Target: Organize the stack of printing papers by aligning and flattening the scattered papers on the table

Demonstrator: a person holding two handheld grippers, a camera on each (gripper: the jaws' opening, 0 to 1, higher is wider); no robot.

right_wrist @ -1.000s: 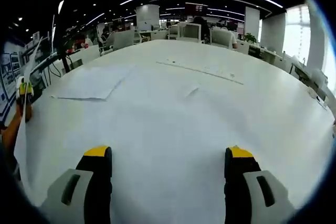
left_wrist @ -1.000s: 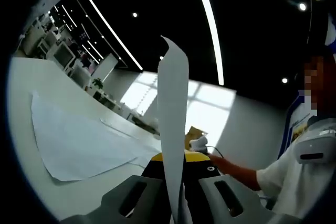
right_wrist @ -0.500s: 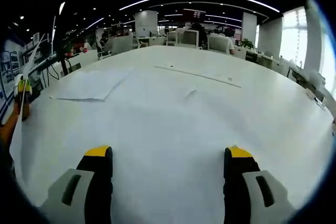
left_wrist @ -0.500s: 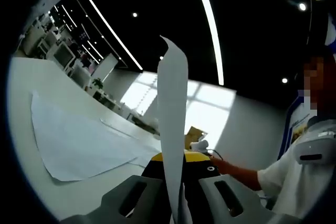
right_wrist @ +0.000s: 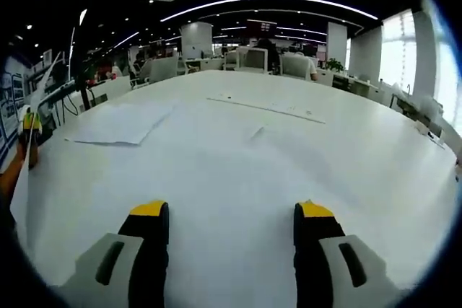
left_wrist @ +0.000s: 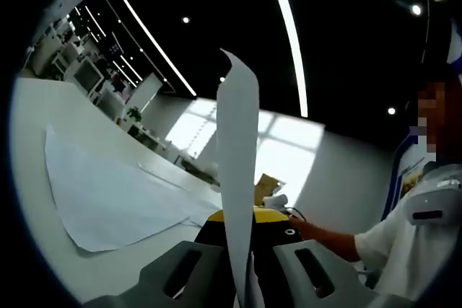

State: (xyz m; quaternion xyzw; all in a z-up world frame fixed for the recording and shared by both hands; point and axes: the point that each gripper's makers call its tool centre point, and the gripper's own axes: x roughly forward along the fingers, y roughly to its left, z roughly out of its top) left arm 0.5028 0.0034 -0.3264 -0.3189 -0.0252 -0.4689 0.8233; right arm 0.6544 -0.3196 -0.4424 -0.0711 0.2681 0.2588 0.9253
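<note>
My left gripper (left_wrist: 242,254) is shut on a white sheet of paper (left_wrist: 238,164) that stands edge-on and curls upward between its jaws. In the right gripper view, that same sheet (right_wrist: 22,192) hangs at the far left below the left gripper (right_wrist: 29,122). Another loose paper (left_wrist: 108,200) lies flat on the white table (left_wrist: 29,128); it appears as a spread sheet (right_wrist: 119,124) at the left of the right gripper view. My right gripper (right_wrist: 231,214) hovers open over bare table (right_wrist: 238,171), nothing between its yellow-tipped fingers.
A thin paper strip (right_wrist: 267,106) lies across the far middle of the table. A person in a white shirt (left_wrist: 404,236) stands at the right, the arm reaching toward the right gripper (left_wrist: 281,223). Desks, monitors and chairs (right_wrist: 253,59) line the far edge.
The right gripper's jaws have drawn slightly closer together but stay open, and its view has tipped a little. The left gripper still holds the upright sheet unmoved.
</note>
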